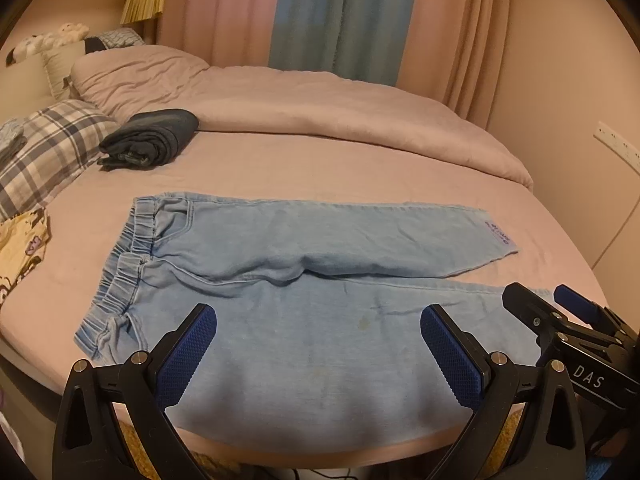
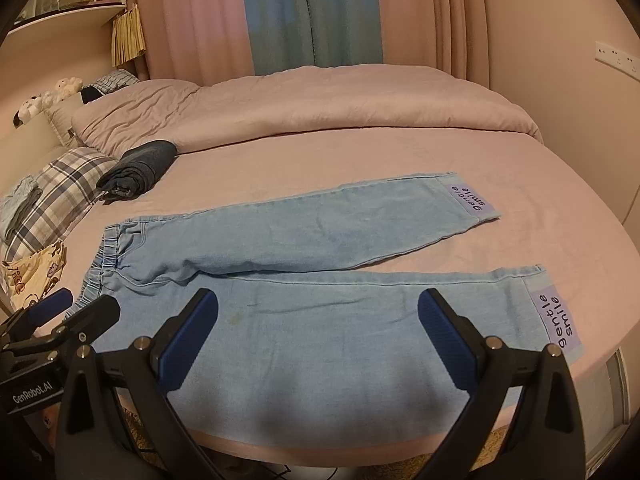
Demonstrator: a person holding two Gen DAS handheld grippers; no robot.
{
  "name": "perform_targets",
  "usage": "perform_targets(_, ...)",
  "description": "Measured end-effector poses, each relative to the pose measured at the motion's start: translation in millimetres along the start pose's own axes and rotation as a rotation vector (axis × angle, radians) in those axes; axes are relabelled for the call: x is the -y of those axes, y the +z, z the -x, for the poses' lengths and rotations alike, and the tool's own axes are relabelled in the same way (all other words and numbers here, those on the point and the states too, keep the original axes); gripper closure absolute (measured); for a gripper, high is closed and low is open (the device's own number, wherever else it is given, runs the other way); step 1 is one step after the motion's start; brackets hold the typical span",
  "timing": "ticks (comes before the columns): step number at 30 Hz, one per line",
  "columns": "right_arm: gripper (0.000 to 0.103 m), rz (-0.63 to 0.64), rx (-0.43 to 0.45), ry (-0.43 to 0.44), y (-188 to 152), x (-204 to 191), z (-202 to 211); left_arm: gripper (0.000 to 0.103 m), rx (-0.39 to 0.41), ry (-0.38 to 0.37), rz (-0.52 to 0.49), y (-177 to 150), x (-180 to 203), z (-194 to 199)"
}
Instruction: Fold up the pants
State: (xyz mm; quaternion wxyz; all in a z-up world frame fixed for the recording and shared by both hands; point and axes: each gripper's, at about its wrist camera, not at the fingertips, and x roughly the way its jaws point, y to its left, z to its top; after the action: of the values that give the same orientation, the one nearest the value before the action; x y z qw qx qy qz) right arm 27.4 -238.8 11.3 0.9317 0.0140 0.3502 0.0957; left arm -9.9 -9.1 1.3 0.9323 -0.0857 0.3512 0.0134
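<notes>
One pair of light blue pants (image 1: 280, 280) is lying flat on the bed (image 1: 280, 168), filling the middle of both frames, waistband toward the left and two legs spreading toward the right, one leg lying above the other in the picture. Each leg is carrying one lilac label (image 2: 556, 320) at its hem, two in all. The left gripper (image 1: 318, 344) is hovering over the lower leg at the bottom of its frame, its two blue-padded fingers spread wide and holding nothing; the right gripper (image 2: 318, 340) is doing likewise, wide apart and empty. One folded dark garment (image 1: 150, 138) is sitting in the upper left, well apart from the pants, beside one plaid pillow (image 1: 44, 148). One pink duvet (image 1: 320, 108) is lying bunched across the far side, with curtains (image 1: 340, 12) hanging behind.
</notes>
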Motion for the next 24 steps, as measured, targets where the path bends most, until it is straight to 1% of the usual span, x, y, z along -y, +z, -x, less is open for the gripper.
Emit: perform_targets(24,0.002,0.006,-0.013,-0.002,-1.0,-0.5,-3.8,0.0,-0.003,-0.006,0.004,-3.1,-0.7,-0.6)
